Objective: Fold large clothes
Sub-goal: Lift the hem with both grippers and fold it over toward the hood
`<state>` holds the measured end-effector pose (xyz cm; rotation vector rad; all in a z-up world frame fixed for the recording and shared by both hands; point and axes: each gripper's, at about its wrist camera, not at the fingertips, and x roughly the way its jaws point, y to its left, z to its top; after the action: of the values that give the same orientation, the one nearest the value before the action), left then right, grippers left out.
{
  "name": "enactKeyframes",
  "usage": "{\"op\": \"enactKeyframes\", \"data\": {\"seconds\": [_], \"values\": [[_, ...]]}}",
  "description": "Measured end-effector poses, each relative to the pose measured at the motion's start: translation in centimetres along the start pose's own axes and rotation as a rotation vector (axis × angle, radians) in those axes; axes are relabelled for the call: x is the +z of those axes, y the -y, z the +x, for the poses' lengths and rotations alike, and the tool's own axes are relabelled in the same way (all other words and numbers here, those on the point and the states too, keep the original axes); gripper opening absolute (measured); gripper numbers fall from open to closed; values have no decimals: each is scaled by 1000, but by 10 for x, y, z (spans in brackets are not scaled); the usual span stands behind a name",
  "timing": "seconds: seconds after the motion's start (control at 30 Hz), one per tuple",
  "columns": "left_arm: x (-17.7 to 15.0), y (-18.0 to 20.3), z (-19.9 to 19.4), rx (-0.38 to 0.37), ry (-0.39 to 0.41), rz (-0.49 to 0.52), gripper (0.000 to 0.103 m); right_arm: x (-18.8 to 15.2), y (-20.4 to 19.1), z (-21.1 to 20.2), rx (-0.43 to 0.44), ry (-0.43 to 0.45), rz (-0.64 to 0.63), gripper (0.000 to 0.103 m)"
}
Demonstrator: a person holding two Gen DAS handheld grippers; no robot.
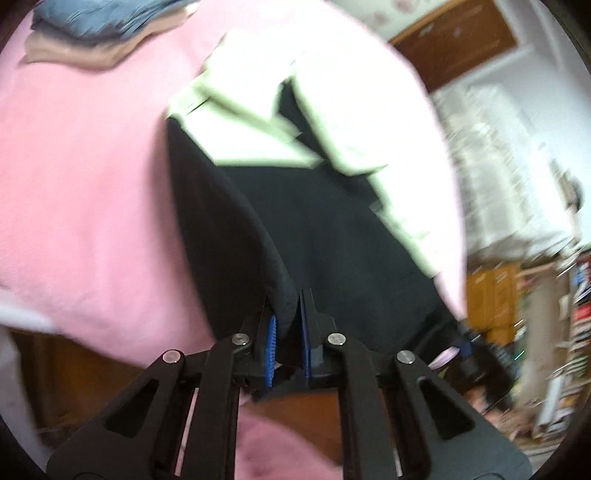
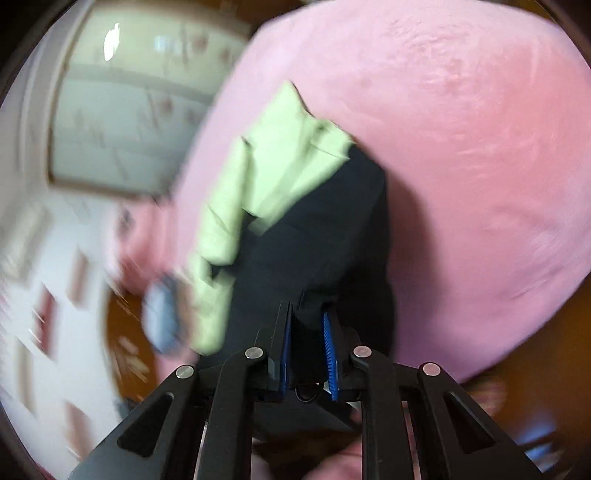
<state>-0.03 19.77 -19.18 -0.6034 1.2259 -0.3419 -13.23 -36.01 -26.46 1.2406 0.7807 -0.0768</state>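
Note:
A black and pale green garment (image 1: 314, 221) lies across a pink blanket (image 1: 85, 177), its near black edge lifted off the surface. My left gripper (image 1: 290, 314) is shut on a rolled black hem of that garment, pinched between the blue pads. In the right wrist view the same garment (image 2: 295, 229) stretches away, green part (image 2: 273, 166) farther off and to the left. My right gripper (image 2: 306, 321) is shut on a bunched black fold of it. Both views are motion-blurred.
Folded blue and tan clothes (image 1: 99, 26) sit on the pink blanket at the far left. A blurred blue-grey object (image 2: 162, 317) lies by the bed edge over a wooden floor (image 2: 125, 332). Shelves and clutter (image 1: 554, 314) fill the room on the right.

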Motion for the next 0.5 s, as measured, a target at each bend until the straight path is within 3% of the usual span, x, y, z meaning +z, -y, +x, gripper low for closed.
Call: {"op": "enactKeyframes", "data": {"seconds": [0.13,0.3,0.4,0.5], "values": [[33,24,-13,-213,99,-62,7,-9,-25,13,239,83,131,15],[80,45,-32,-346,197,-56,7,18,-58,26,478,142,170,15],[112,48,-54,-409,246,-50,7,42,-75,26,557,188,173,15],[152,45,-78,-466,315,-104,7,66,-91,26,599,238,181,15]]}}
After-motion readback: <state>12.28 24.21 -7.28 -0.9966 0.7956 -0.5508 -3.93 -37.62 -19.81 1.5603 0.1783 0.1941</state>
